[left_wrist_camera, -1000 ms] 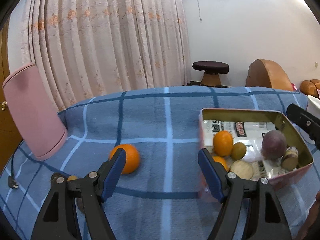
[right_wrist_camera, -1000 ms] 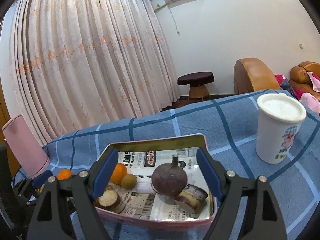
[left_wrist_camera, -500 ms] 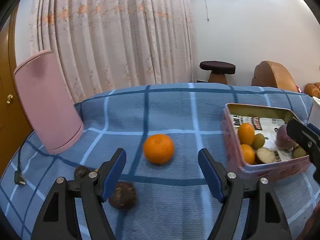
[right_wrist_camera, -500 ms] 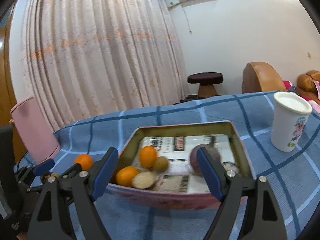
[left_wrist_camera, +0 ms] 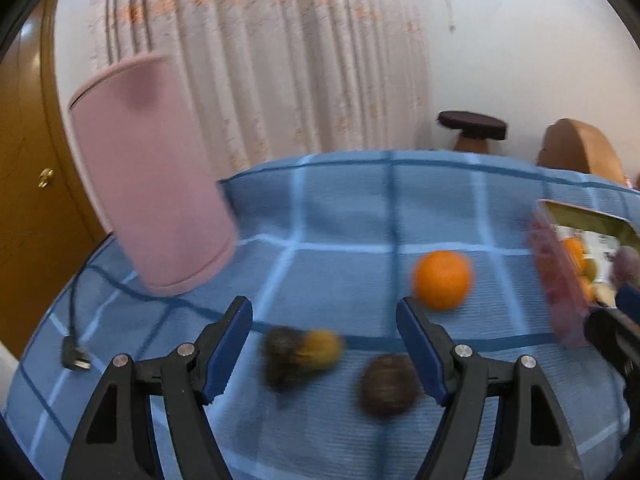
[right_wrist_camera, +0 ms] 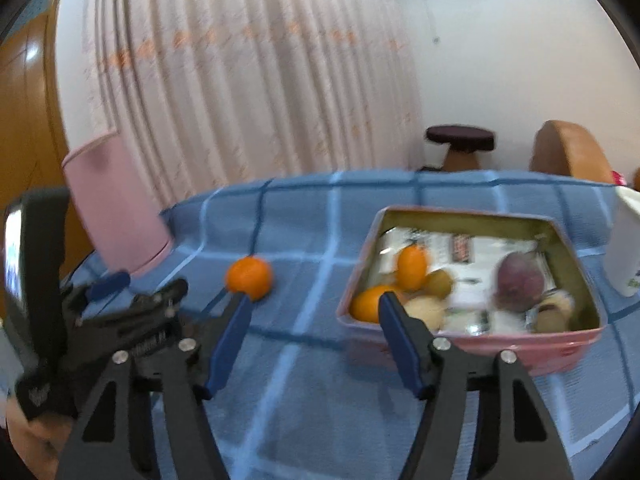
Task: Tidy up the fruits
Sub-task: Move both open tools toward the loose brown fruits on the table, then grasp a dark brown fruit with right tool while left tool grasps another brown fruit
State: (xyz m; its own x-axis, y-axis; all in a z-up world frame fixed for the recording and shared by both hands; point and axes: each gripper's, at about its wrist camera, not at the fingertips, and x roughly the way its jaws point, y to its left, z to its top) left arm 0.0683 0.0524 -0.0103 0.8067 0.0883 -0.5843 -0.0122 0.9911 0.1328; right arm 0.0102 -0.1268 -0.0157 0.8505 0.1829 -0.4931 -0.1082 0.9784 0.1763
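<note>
A pink tin holds several fruits, among them oranges and a purple fruit; its edge shows in the left wrist view. A loose orange lies on the blue checked cloth, also in the right wrist view. A dark fruit beside a yellow one and a brown round fruit lie between the fingers of my left gripper, which is open and empty. My right gripper is open and empty, left of the tin.
A pink cylinder stands at the left of the table. A black plug and cord lie near the left edge. A white cup stands right of the tin. The left gripper body shows in the right wrist view.
Both views have swung left. The tin has shifted to the right in both views. The small dark and yellow fruits now lie between my left fingers. Both grippers stay open.
</note>
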